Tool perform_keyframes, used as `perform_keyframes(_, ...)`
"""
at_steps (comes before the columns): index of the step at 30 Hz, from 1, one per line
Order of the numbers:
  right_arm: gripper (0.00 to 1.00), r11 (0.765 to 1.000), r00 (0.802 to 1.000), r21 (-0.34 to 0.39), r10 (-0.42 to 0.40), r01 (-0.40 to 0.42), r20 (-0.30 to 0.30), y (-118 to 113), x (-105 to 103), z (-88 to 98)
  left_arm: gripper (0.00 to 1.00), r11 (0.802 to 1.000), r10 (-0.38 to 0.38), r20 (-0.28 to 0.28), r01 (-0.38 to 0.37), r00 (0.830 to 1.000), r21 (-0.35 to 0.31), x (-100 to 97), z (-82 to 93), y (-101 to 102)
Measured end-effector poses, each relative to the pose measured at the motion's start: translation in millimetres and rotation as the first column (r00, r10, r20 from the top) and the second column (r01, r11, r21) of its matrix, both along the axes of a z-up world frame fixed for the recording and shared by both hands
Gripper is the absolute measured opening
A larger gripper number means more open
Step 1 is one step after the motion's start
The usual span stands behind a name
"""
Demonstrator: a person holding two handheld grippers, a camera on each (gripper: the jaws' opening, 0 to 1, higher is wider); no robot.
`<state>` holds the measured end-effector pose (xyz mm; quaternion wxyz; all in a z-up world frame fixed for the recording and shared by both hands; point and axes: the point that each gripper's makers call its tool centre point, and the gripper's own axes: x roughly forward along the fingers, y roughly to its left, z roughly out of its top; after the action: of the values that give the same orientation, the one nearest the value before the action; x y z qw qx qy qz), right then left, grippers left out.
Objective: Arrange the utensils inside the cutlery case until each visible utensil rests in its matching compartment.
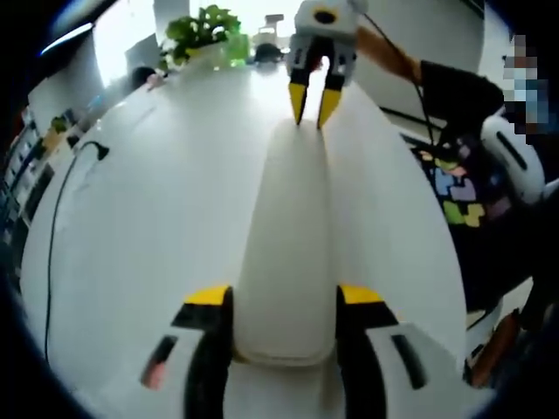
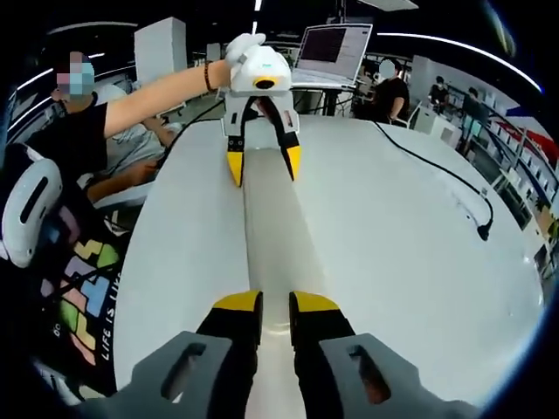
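Note:
A long white cutlery case (image 1: 288,227) lies lengthwise on the white table (image 1: 157,218), closed as far as I can tell. My left gripper (image 1: 284,297) is at the near end, its yellow-tipped jaws set wide and pressed against the case's two sides. My right gripper (image 1: 313,112) grips the far end, held by a person's outstretched arm. In the right gripper view the same case (image 2: 275,236) runs away from my right gripper (image 2: 276,303), whose jaws are close together on its thin end. The left gripper (image 2: 264,168) straddles the other end.
A potted plant (image 1: 205,30) stands at the table's far end. A black cable (image 1: 61,192) trails along the left edge. A seated person (image 1: 472,113) is close to the table's right side. A laptop (image 2: 334,48) and another cable (image 2: 445,179) lie beyond.

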<state>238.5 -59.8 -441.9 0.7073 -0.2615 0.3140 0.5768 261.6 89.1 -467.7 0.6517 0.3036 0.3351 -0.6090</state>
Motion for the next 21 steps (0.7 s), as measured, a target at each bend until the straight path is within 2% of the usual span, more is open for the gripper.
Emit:
perform_keyframes(1,0.11,1.000,1.000,-0.021,0.002,-0.002,-0.026,-0.6,-0.3,-0.5,0.49,1.000,0.001,0.000,-0.001,1.000,0.002,0.1,0.0,0.0)
perform_keyframes(2,0.04,1.000,1.000,-0.025,-0.011,0.010,-0.023,0.9,4.1,0.3,0.49,1.000,0.002,0.000,-0.002,1.000,0.005,0.1,0.0,-0.2)
perform_keyframes(3,0.00,0.996,0.999,-0.075,-0.045,0.044,-0.011,-4.7,13.3,-1.5,0.49,1.000,0.000,0.002,0.000,1.000,0.009,-0.1,-0.2,-0.3)
perform_keyframes(4,0.00,0.995,0.996,-0.084,-0.054,0.048,-0.064,-1.8,12.4,-1.0,0.49,1.000,-0.002,0.003,0.002,1.000,0.013,-0.3,-0.2,-0.3)
perform_keyframes(5,0.00,0.994,0.996,-0.105,-0.031,0.023,-0.082,0.7,12.1,-0.3,0.49,1.000,-0.003,0.005,0.003,1.000,0.015,-0.7,-0.2,-0.3)
perform_keyframes(6,0.00,0.990,0.998,-0.130,0.042,-0.048,-0.045,2.5,12.9,-0.2,0.49,1.000,-0.003,0.006,0.003,1.000,0.016,-1.3,-0.3,-0.2)
perform_keyframes(7,0.00,0.986,0.997,-0.147,0.075,-0.078,-0.022,4.2,13.5,0.0,0.49,1.000,-0.002,0.007,0.002,1.000,0.017,-2.0,-0.2,0.2)
perform_keyframes(9,0.00,0.978,0.998,-0.204,0.043,-0.050,-0.036,2.9,11.2,-0.7,0.49,0.999,-0.036,0.031,0.036,0.999,0.026,-6.1,0.7,3.9)
perform_keyframes(11,0.00,0.963,0.997,-0.258,0.071,-0.070,-0.005,3.2,11.4,-0.4,0.48,0.997,-0.055,0.076,0.051,0.996,0.060,-6.4,2.7,11.3)
perform_keyframes(15,0.00,0.951,0.999,-0.305,0.049,-0.052,-0.018,3.6,10.9,-0.6,0.49,0.995,-0.029,0.111,0.018,0.993,0.102,-3.8,9.4,25.0)
perform_keyframes(18,0.00,0.947,0.998,-0.315,0.067,-0.068,-0.013,1.4,9.5,-0.4,0.50,0.995,0.009,0.142,-0.023,0.990,0.100,-0.8,23.3,34.2)
perform_keyframes(20,0.00,0.942,0.995,-0.322,0.096,-0.090,0.002,1.0,8.5,-0.3,0.47,0.996,0.028,0.153,-0.041,0.988,0.085,-3.4,36.0,36.4)
perform_keyframes(21,0.00,0.941,0.995,-0.326,0.098,-0.092,0.004,1.1,8.8,-0.3,0.42,0.995,0.039,0.162,-0.053,0.986,0.083,-5.1,42.1,36.7)
